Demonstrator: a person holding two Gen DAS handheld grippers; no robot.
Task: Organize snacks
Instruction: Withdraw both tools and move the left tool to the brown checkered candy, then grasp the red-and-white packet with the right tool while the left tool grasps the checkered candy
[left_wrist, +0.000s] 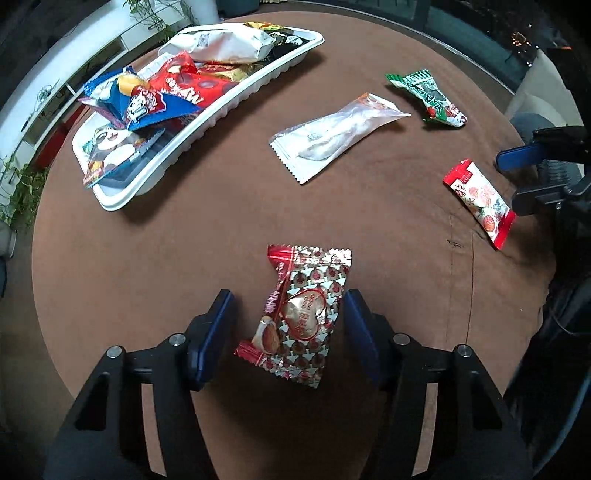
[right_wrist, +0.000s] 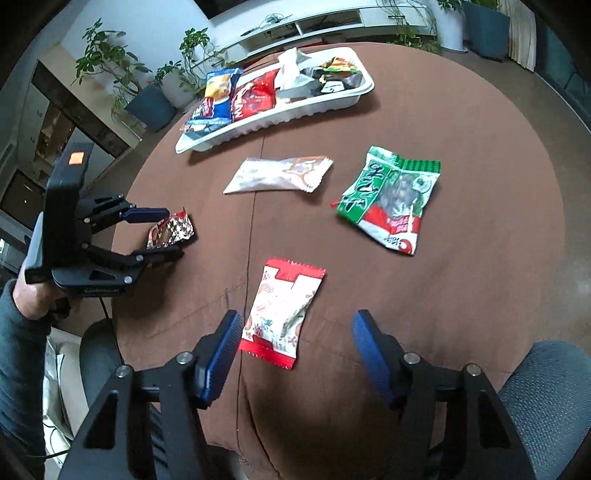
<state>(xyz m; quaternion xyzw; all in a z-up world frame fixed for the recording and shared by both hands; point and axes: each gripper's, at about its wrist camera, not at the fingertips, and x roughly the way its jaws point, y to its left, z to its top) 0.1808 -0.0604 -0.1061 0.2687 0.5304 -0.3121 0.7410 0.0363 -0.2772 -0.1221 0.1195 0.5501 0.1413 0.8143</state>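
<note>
A red and silver heart-print snack packet (left_wrist: 299, 317) lies on the brown tablecloth between the fingers of my left gripper (left_wrist: 288, 299). The right pad is at the packet's edge and the left pad stands clear of it, so the gripper is open. From the right wrist view that left gripper (right_wrist: 174, 234) straddles the same packet (right_wrist: 170, 230). My right gripper (right_wrist: 297, 317) is open around a red and white strawberry-print packet (right_wrist: 280, 314), with gaps on both sides. The left wrist view shows this packet (left_wrist: 480, 203) beside the right gripper (left_wrist: 508, 182).
A white tray (left_wrist: 221, 110) (right_wrist: 277, 125) piled with several snack bags sits at the far side of the round table. A clear white packet (left_wrist: 336, 136) (right_wrist: 277, 173) and a green packet (left_wrist: 428, 98) (right_wrist: 391, 199) lie loose mid-table. A grey chair (right_wrist: 546, 387) stands near the table's edge.
</note>
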